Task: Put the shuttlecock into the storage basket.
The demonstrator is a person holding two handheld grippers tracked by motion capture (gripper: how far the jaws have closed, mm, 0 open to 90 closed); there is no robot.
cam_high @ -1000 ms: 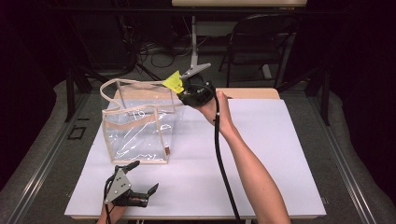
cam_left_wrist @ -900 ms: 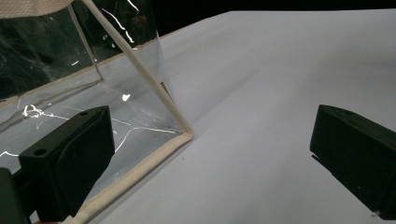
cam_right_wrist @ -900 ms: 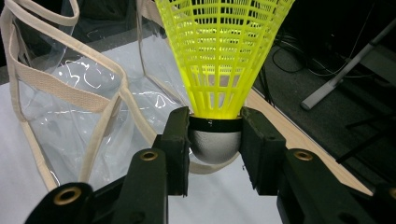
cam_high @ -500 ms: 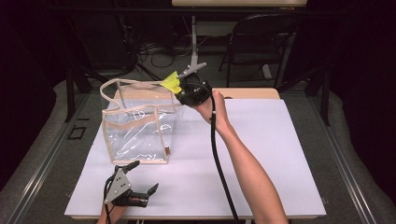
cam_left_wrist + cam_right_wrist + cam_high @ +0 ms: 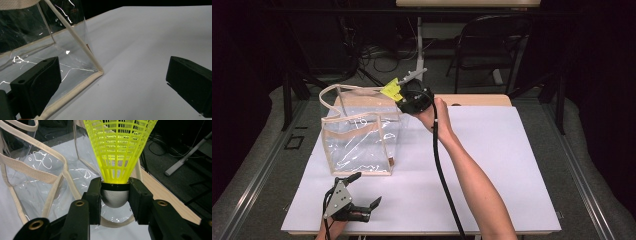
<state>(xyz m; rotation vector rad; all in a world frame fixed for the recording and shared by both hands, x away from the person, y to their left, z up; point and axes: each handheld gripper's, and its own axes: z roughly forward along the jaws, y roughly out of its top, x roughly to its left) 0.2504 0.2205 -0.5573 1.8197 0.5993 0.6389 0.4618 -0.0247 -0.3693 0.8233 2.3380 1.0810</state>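
Note:
A clear plastic bag [image 5: 361, 141] with beige trim and handles stands open on the white table [image 5: 512, 165]. My right gripper [image 5: 402, 95] hovers at the bag's far right top corner, shut on a yellow shuttlecock [image 5: 391, 90]. In the right gripper view the shuttlecock [image 5: 117, 152] is pinched by its grey cork base, its skirt pointing away, with the bag [image 5: 37, 177] just beyond and below. My left gripper [image 5: 363, 192] rests low near the table's front edge, jaws wide open. Between them in the left gripper view lies the bag's near bottom corner [image 5: 98, 71].
A wooden board edge [image 5: 477, 100] runs along the back of the table. Behind it stand a dark chair [image 5: 492, 45], table legs and floor cables. The right gripper's black cable [image 5: 444, 180] trails along the forearm toward the front edge.
My right gripper has carried the shuttlecock a little left and up, toward the bag's top opening. The left gripper has stayed in place.

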